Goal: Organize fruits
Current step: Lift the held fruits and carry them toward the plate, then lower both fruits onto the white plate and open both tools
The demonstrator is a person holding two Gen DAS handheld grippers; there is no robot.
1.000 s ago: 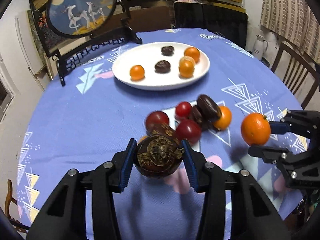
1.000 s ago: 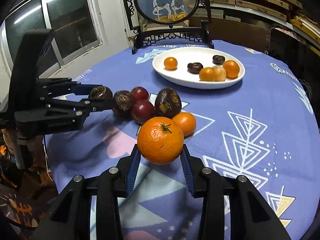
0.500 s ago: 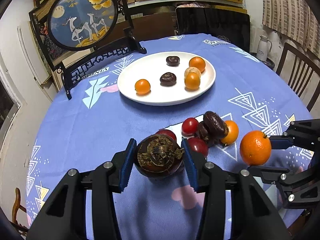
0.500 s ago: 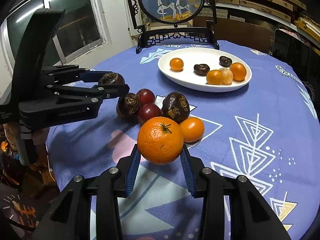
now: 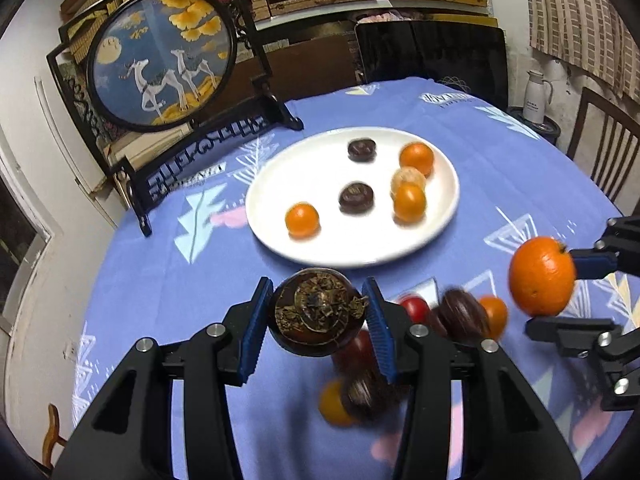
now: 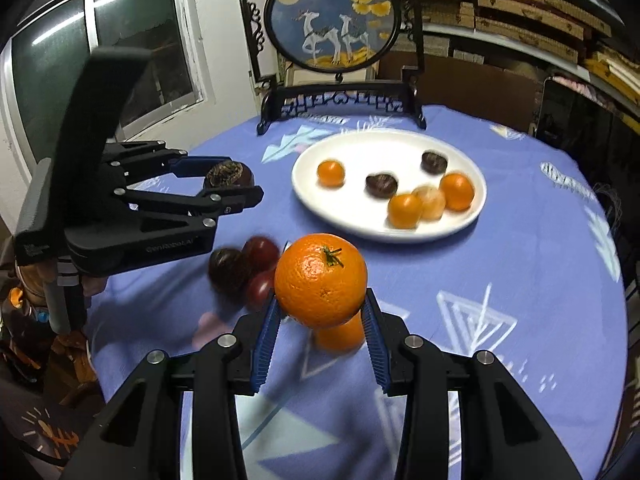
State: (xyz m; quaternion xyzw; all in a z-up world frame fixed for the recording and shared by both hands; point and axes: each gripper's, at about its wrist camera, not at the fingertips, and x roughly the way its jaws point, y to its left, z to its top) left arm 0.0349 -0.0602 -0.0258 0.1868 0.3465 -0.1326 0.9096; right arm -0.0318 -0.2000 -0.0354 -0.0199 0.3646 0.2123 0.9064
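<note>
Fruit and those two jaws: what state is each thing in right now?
Left gripper: shut on the dark fruit.
Right gripper: shut on the big orange.
White plate: holds six small fruits.
Loose fruit pile: lying on the blue tablecloth.

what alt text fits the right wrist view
The right gripper holds an orange above a blue tablecloth. Beyond it a white plate carries small fruits; at left the left gripper holds a dark fruit.
</note>
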